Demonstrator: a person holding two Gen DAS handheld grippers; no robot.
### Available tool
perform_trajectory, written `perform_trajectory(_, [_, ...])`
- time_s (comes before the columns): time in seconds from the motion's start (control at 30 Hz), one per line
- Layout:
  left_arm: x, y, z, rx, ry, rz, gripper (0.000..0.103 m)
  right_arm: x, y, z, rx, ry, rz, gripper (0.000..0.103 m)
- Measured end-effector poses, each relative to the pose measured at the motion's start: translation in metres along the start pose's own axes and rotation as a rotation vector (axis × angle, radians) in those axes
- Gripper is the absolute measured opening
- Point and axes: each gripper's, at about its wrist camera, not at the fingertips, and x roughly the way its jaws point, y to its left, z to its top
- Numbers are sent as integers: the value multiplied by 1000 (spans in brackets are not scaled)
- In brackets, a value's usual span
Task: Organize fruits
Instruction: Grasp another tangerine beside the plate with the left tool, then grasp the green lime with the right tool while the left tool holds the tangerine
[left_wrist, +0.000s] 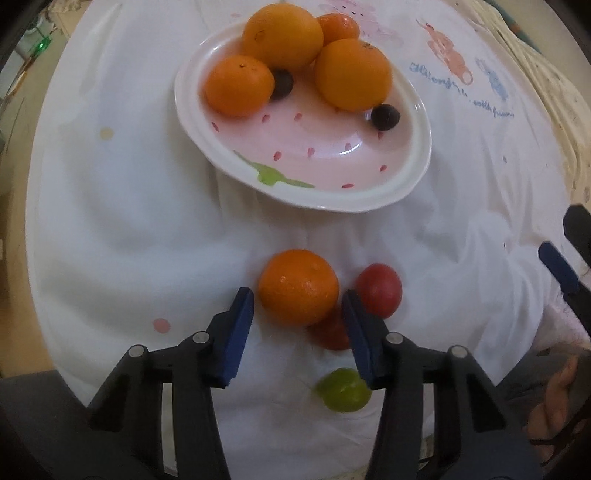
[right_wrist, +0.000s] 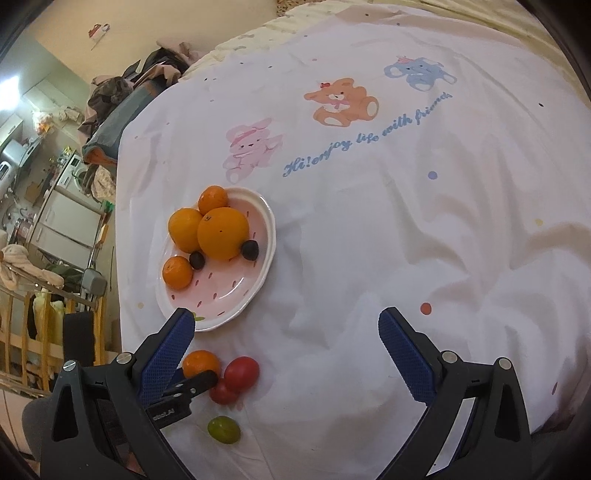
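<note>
Nearest: small green round fruit (left_wrist: 343, 389) on white printed cloth (left_wrist: 147, 229).

Left gripper (left_wrist: 297, 301): jaws parted, flanking loose orange mandarin (left_wrist: 298, 286), apparently not yet touching.

Advice: centre on mandarin, avoid adjacent red tomatoes (left_wrist: 379, 290); destination pink oval ceramic plate (left_wrist: 369, 199).

Right gripper (right_wrist: 286, 325): wide open, empty.

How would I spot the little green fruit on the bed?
Start at the pink plate of oranges on the white sheet. Below it lies a loose cluster beside the left gripper. The green fruit sits nearest the camera, the only green one.
</note>
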Motion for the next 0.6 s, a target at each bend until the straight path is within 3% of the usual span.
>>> perform_trajectory(0.07, [1,0,1,-14,2,-5,40,1,-1,0,9,4,3,102])
perform_trajectory(0.27, [-3,1,2,19,5,5,38,4,1,1,-2,14,-1,102])
perform_trajectory(0.37, [-13,3,2,47,-25,49,38,7,4,-1,-14,27,2,102])
perform_trajectory(0.6, [-44,32,3,-9,-94,51,38,10,18,-16,-92,71,11,102])
